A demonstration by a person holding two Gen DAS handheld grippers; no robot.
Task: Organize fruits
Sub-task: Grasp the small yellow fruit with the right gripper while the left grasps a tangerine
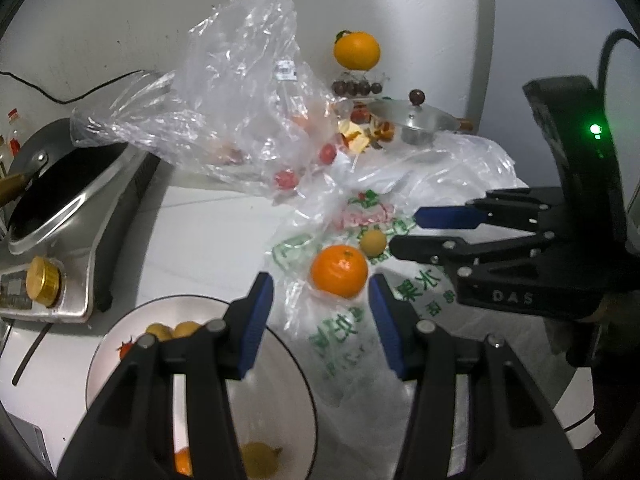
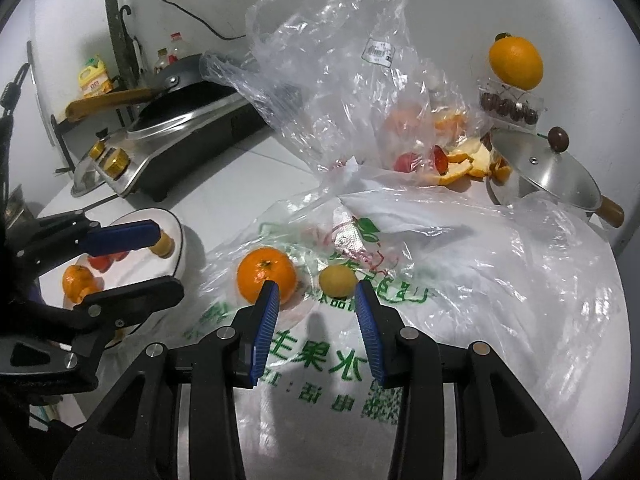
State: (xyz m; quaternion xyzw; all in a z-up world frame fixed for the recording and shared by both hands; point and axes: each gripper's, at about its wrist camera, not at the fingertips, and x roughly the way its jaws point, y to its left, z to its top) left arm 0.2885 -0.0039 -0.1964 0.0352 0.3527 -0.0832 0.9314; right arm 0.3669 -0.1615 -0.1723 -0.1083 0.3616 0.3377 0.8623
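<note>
An orange tangerine and a small yellow fruit lie on a printed plastic bag. My left gripper is open, and the tangerine sits just beyond its blue pads. The right gripper comes in from the right, open, near the yellow fruit. In the right wrist view the right gripper is open, with the yellow fruit just ahead of its tips and the tangerine to its left. A white plate below the left gripper holds several small fruits. Both grippers are empty.
A stove with a black pan stands at the left. A crumpled clear bag holds red tomatoes. Behind it are orange peels, a lidded steel pot and a big orange on a box of dark fruit.
</note>
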